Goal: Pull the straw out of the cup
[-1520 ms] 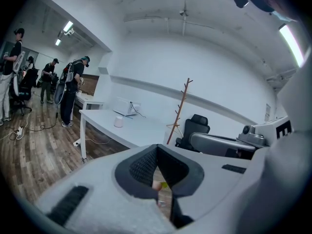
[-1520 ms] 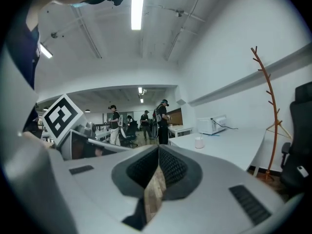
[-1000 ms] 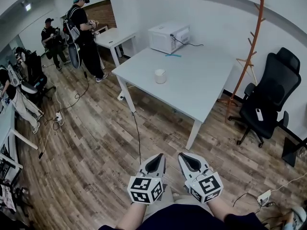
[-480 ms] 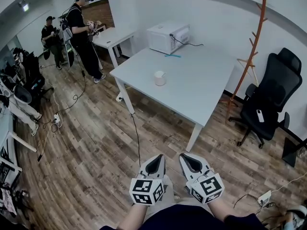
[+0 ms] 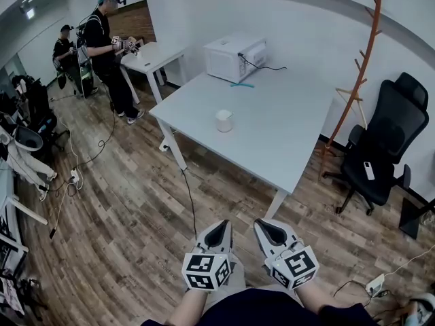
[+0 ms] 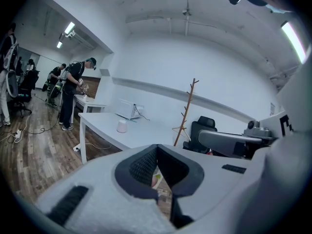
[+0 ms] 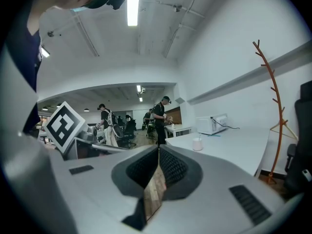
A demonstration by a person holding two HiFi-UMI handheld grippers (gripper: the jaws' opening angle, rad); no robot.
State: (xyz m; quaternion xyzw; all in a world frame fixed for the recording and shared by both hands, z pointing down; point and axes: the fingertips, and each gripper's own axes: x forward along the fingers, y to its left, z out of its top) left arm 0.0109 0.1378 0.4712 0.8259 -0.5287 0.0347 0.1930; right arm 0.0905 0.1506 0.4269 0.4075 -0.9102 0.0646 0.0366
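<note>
A small white cup [image 5: 223, 120] stands near the left edge of a white table [image 5: 285, 131], far ahead of both grippers. In the right gripper view a thin straw sticks up out of the cup [image 7: 197, 144]; in the left gripper view the cup [image 6: 122, 126] is a small white shape. My left gripper [image 5: 219, 231] and right gripper [image 5: 264, 228] are held side by side low over the wooden floor, well short of the table. Both are shut, tips together, with nothing between them [image 6: 156, 147] [image 7: 159, 149].
A white microwave [image 5: 235, 54] and a teal item [image 5: 241, 84] sit at the table's far end. A black office chair [image 5: 384, 141] and a wooden coat stand [image 5: 360, 66] are to the right. Two people [image 5: 105, 39] stand at a desk back left. Cables [image 5: 190, 202] cross the floor.
The table and cup have come slightly nearer and shifted left in the head view as both grippers advance together. Both jaws stay shut.
</note>
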